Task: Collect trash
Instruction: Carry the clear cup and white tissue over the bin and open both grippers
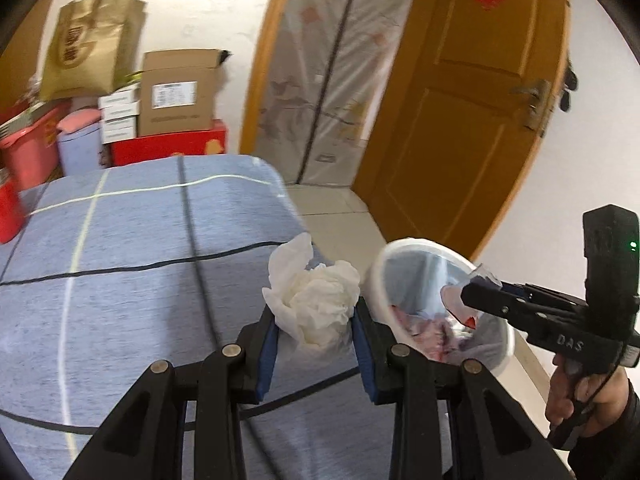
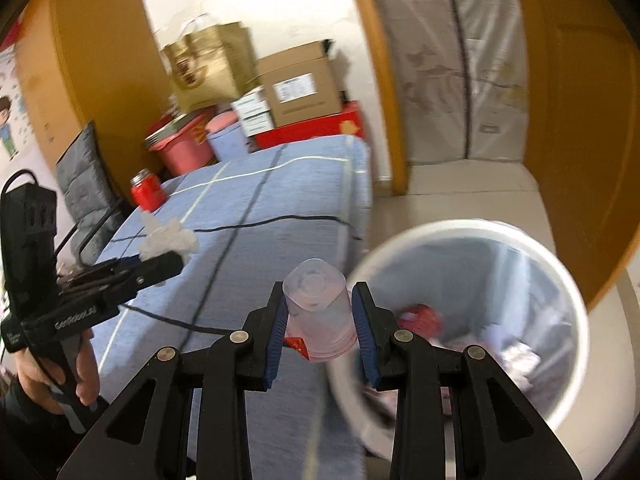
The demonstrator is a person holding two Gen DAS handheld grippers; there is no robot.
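My left gripper [image 1: 314,320] is shut on a crumpled white tissue [image 1: 316,300], held above the edge of the blue checked table [image 1: 120,280]. It also shows in the right wrist view [image 2: 168,256] with the tissue [image 2: 168,240]. My right gripper [image 2: 320,316] is shut on a clear plastic cup [image 2: 320,312], held upside down beside the rim of the white trash bin [image 2: 576,312]. In the left wrist view the right gripper [image 1: 468,300] holds the cup [image 1: 456,300] over the bin [image 1: 380,276]. The bin holds red and pale scraps.
A red can [image 2: 148,190] stands on the table's far left. Cardboard boxes [image 1: 176,92], a gold paper bag [image 1: 92,48], and red and pink tubs are stacked beyond the table. A wooden door [image 1: 480,100] and a zipped curtain stand behind the bin.
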